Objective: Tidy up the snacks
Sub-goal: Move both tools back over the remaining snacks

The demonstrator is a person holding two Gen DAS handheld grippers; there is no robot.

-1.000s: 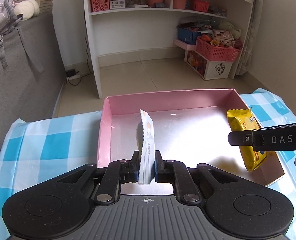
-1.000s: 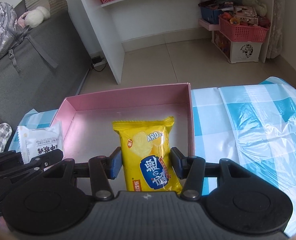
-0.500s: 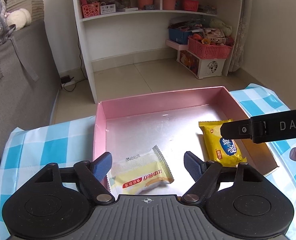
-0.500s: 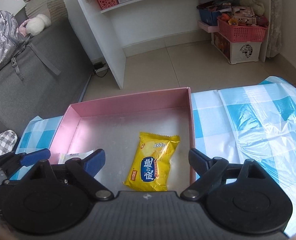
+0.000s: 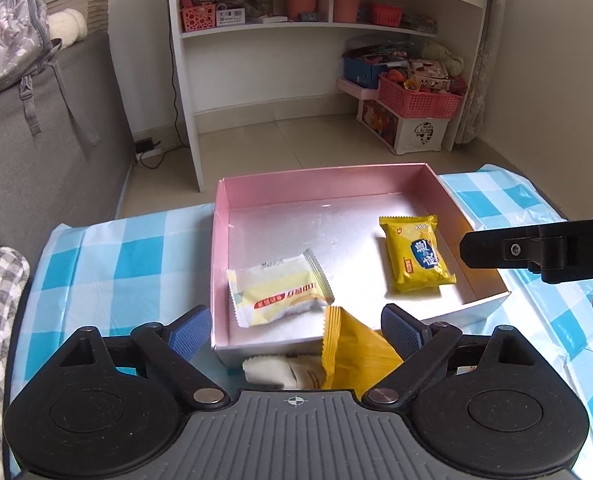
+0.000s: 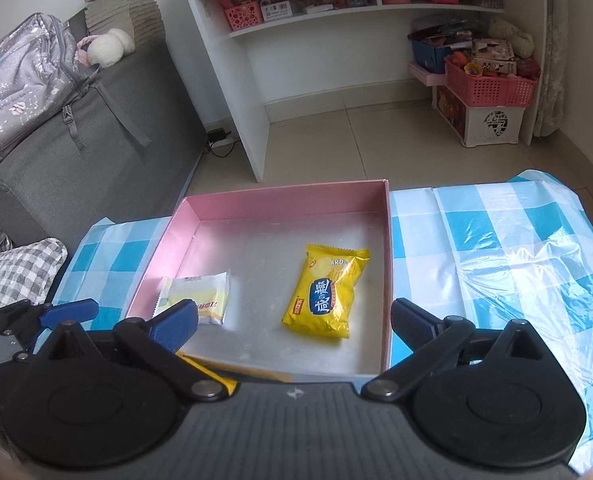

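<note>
Left hand-held gripper: fingers spread wide, gripping nothing, at the near wall of the box.
Right hand-held gripper: fingers spread wide, gripping nothing.
Pink box: on the blue-checked surface.
White-yellow snack packet: flat inside, near-left.
Yellow snack packet: flat inside, right side.
Outside, just beside the near wall: orange packet, white wrapper.

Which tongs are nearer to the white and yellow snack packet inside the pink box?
Left. The left tongs are open just before the white and yellow snack packet; the right tongs face the yellow packet.
</note>
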